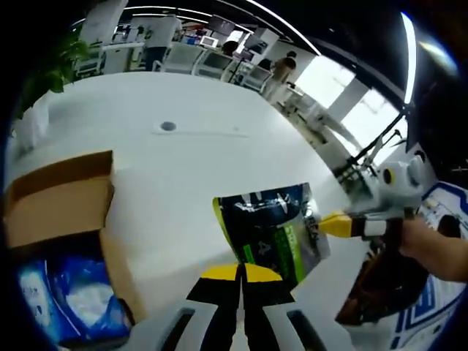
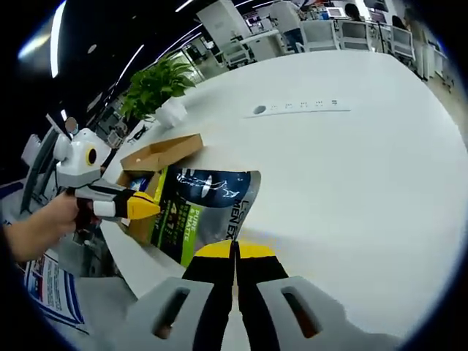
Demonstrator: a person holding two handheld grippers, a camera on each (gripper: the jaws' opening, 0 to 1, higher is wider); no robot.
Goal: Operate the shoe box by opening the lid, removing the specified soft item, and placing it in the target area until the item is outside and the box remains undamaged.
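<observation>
A dark blue and green soft pouch [image 1: 272,228] is held up over the white table [image 1: 175,168], stretched between both grippers. My left gripper [image 1: 238,272] has its yellow tips shut on the pouch's near edge. The right gripper [image 1: 341,224], held by a hand [image 1: 433,247], pinches the pouch's right edge. In the right gripper view my right gripper [image 2: 235,250] is shut on the pouch [image 2: 201,208], and the left gripper [image 2: 140,207] grips its left side. The cardboard shoe box [image 1: 62,208] stands with its lid open, with a blue packet [image 1: 69,292] inside. The box [image 2: 162,153] sits behind the pouch.
A potted plant [image 2: 157,84] stands at the table's edge beyond the box. A round grommet [image 1: 168,126] is set in the tabletop. Desks and chairs [image 1: 205,58] line the back of the room. A blue and white sheet [image 2: 45,285] lies on the floor.
</observation>
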